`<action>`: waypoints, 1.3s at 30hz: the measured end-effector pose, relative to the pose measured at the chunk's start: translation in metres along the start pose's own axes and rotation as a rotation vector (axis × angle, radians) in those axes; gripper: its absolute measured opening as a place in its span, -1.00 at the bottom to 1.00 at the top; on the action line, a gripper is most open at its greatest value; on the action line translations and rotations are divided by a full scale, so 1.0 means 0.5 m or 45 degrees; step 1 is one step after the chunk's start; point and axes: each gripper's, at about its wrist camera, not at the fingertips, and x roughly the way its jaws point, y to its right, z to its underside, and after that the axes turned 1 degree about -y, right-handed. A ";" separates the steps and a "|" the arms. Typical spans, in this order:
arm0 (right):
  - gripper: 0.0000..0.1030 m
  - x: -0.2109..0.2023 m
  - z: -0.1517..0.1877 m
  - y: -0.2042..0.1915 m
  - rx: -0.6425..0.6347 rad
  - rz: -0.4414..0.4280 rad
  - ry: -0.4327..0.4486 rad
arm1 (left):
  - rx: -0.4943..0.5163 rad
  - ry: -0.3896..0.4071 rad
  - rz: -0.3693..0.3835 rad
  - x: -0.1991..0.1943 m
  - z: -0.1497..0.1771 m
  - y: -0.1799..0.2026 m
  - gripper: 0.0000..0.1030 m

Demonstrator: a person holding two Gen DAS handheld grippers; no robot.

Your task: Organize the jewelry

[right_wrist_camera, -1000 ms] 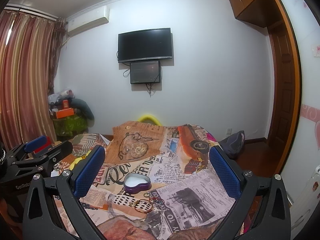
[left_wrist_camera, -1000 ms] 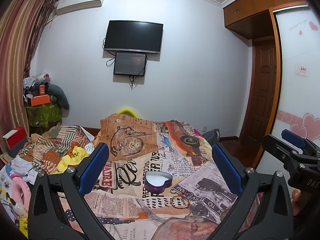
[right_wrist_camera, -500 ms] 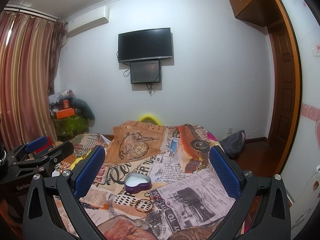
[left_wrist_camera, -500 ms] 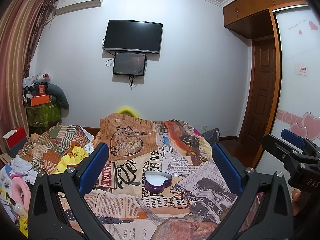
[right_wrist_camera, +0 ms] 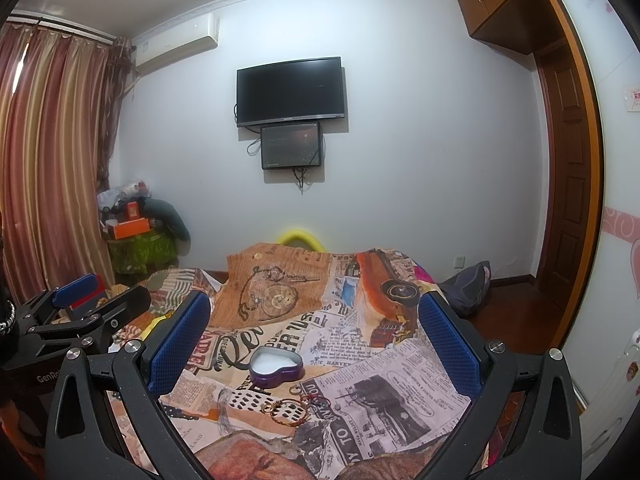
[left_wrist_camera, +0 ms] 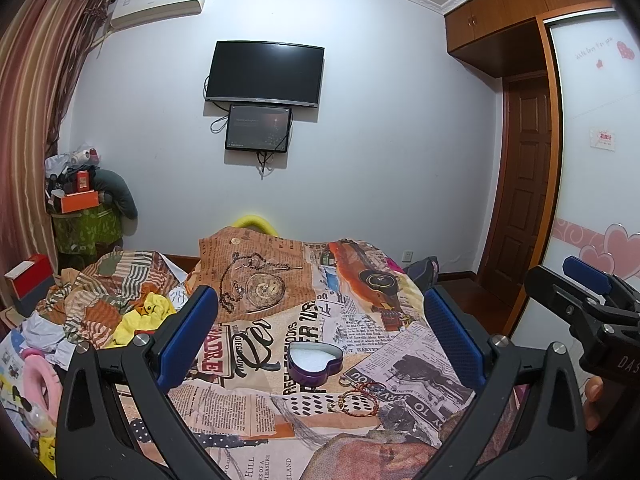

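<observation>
Jewelry (left_wrist_camera: pixel 354 398) lies in a small cluster of bangles and rings on the newspaper-print bedspread (left_wrist_camera: pixel 384 364), just in front of the purple heart-shaped tin (left_wrist_camera: pixel 315 363), which sits open with a white lining showing. You hold the left gripper (left_wrist_camera: pixel 320 334) above the bed with its blue-padded fingers (left_wrist_camera: pixel 188 330) spread wide and nothing between them; the tin and the bangles show in the gap, well below and ahead. Your right gripper (right_wrist_camera: pixel 314 338) hangs beside it, likewise spread wide and holding nothing, with the tin (right_wrist_camera: pixel 275 366) and the jewelry (right_wrist_camera: pixel 298 404) framed between its pads (right_wrist_camera: pixel 180 342). Each tool appears at the edge of the other's view. On the far wall you face a dark television (left_wrist_camera: pixel 264 73) with a smaller screen (left_wrist_camera: pixel 258 128) mounted under it.
</observation>
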 end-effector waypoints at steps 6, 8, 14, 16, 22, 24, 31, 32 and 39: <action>1.00 -0.001 -0.001 0.000 0.002 -0.001 -0.002 | 0.000 0.000 0.000 0.000 0.000 0.000 1.00; 1.00 -0.001 -0.001 -0.001 0.002 0.000 -0.001 | 0.000 -0.001 0.000 0.000 0.001 0.000 1.00; 1.00 0.000 0.000 0.000 0.003 -0.001 -0.002 | 0.001 -0.002 0.001 0.001 0.001 0.001 1.00; 1.00 -0.001 0.000 -0.001 0.004 0.000 -0.002 | 0.001 -0.001 0.000 0.001 0.002 0.001 1.00; 1.00 0.000 0.002 0.000 0.004 0.000 -0.003 | -0.001 -0.004 0.000 0.002 0.003 0.002 1.00; 1.00 0.000 0.002 -0.001 0.006 -0.001 -0.007 | -0.001 -0.007 -0.002 0.004 0.007 0.003 1.00; 1.00 0.014 0.005 0.003 0.012 0.009 -0.037 | -0.003 -0.044 -0.013 0.030 0.017 0.005 1.00; 1.00 0.018 0.006 0.003 0.012 0.013 -0.045 | -0.004 -0.052 -0.016 0.036 0.017 0.004 1.00; 1.00 0.077 0.032 0.031 0.020 0.052 -0.157 | -0.014 -0.174 -0.049 0.111 0.039 -0.012 1.00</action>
